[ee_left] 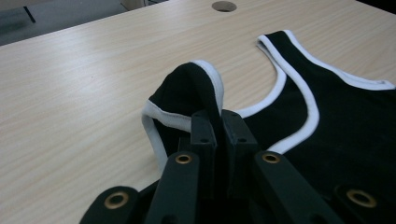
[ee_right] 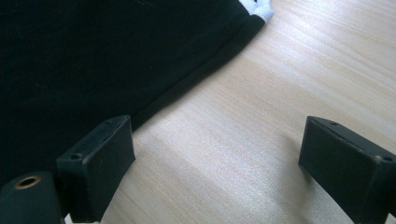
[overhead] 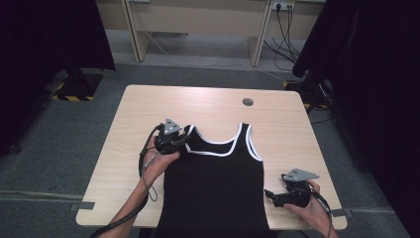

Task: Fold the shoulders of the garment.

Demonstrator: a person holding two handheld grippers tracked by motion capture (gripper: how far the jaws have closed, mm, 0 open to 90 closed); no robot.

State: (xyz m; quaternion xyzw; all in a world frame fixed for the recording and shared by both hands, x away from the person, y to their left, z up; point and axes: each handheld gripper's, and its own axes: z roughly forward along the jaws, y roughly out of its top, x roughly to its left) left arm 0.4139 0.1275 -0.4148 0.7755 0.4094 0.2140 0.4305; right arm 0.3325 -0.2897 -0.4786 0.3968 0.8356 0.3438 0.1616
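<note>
Left claw [ee_left: 217, 122] pinches tank top [overhead: 218, 183] strap; right claw [ee_right: 217, 163] beside hem.

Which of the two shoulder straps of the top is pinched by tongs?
The strap on the person's left, lifted in the left tongs; the other strap lies flat.

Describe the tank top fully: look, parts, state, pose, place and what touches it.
The tank top is black, soft-looking fabric with white trim around the neckline and armholes. It lies flat, face up, on the wooden table, straps pointing away from the person and the hem running off the near edge. One strap is bunched and lifted, pinched in the closed left gripper. The other strap lies flat. The right gripper hovers open beside its side seam, not touching.
</note>
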